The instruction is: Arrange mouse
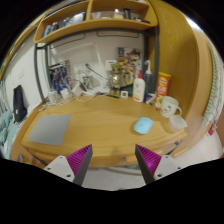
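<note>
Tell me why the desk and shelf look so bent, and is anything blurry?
Gripper view: a wide-angle lens bows the wooden desk and shelf into curves. The pale blue mouse beyond the open tongs is fairly clear; the clutter by the wall is too small to make out.

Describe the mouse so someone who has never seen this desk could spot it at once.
Start at the wooden desk under the wall shelves. The mouse lies on its bare top, beyond the open tongs, near a white mug. It is the only small, low, pale blue rounded thing there.
</note>
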Tool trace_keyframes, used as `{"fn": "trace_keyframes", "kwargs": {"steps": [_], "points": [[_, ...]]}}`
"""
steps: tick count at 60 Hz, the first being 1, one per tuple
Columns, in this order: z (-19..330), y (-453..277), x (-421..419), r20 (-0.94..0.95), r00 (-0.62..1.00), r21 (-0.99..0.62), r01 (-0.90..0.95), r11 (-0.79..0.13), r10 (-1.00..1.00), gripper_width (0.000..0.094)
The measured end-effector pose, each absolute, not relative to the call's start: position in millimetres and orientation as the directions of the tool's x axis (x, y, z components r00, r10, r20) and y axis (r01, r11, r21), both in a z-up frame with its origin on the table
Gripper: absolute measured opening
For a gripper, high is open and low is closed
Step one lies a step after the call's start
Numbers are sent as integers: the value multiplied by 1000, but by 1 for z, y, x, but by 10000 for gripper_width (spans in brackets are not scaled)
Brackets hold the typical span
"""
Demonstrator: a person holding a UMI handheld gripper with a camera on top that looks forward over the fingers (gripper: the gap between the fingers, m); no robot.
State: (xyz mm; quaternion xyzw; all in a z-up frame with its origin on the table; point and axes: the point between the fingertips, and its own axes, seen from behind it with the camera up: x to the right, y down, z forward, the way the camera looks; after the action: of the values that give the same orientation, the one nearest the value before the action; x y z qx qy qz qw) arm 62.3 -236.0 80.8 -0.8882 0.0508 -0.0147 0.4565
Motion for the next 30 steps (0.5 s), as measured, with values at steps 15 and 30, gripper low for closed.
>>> {"fn": "trace_keyframes", "kwargs": {"steps": [15,30], "points": [[27,-197,200,-2,988,-774,-98,-625,-152,855],[-1,-136,220,-39,997,-743,-77,-665,-72,857]]}}
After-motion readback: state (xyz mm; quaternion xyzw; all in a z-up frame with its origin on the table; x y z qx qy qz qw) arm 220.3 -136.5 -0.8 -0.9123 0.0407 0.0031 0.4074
